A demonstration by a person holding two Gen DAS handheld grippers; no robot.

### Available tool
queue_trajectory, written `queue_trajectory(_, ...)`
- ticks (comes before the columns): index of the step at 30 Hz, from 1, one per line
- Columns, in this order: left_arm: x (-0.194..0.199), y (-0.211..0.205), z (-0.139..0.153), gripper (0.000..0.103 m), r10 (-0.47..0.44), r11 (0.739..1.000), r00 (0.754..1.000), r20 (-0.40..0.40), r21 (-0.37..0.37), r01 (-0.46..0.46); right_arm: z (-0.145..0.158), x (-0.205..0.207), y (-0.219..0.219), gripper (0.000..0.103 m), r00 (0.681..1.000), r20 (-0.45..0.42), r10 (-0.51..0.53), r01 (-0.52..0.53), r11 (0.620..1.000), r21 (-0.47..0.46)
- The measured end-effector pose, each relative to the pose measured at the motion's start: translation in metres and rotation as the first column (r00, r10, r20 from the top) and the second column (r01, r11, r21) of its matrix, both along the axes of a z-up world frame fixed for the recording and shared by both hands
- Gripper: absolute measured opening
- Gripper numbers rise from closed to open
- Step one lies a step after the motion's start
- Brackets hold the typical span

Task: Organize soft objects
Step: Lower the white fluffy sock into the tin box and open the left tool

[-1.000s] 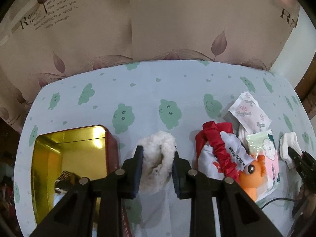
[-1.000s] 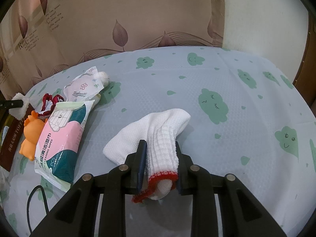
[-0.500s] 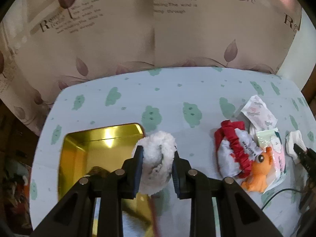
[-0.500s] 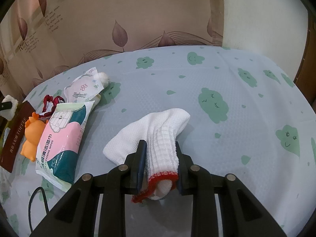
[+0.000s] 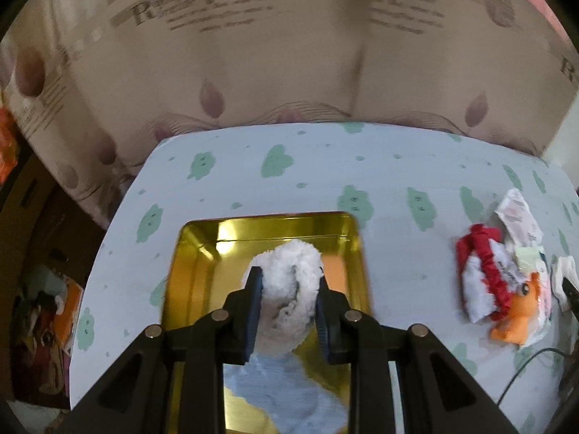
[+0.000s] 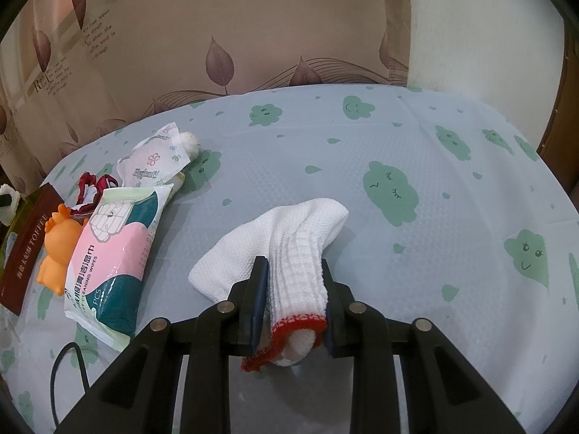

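Note:
A fluffy white soft piece (image 5: 289,282) hangs between the pads of my left gripper (image 5: 287,289), which is shut on it above the gold inside of an open tin box (image 5: 202,264). A grey-blue cloth (image 5: 289,394) lies in the tin's near end. In the right wrist view my right gripper (image 6: 291,282) is shut on the ribbed cuff of a white sock with a red edge (image 6: 289,249); the sock's foot rests on the tablecloth. The tin's dark red side (image 6: 25,249) shows at the far left there.
A pile sits right of the tin: a red scrunchie on a white packet (image 5: 481,271), an orange toy (image 6: 58,242), a pink and green wipes pack (image 6: 112,246) and a small flowered packet (image 6: 152,162). A black cable (image 6: 61,372) lies at the near left. A curtain hangs behind.
My left gripper has carried the fluffy white piece leftward from beside the tin to over its gold inside. The right gripper and the sock have stayed put.

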State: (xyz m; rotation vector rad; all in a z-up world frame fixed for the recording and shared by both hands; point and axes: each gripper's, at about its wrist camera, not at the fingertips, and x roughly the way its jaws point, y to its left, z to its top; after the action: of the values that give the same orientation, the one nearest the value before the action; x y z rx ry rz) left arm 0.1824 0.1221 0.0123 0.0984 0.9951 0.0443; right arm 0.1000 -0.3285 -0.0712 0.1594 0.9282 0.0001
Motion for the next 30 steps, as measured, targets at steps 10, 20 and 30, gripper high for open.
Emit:
queue_trajectory(10,0.006,0.049,-0.017,0.026,0.099,0.995,0.995,-0.022,-0.020,-0.099,0.001,0.000,0.000,0.025,1.000,0.000,0.000,0.000,1.000,0.000)
queue_trajectory(20,0.015,0.058,-0.037,0.031,0.122,0.993,0.992,-0.041,0.001,-0.122,0.001,0.000,0.001,0.025,1.000,0.000,0.000,0.000,1.000,0.000)
queue_trajectory(30,0.016,0.060,-0.047,0.044,0.125,0.992,0.991,-0.053,0.027,-0.124,0.001,0.000,0.001,0.026,1.000,-0.001,-0.001,0.001,1.000,-0.005)
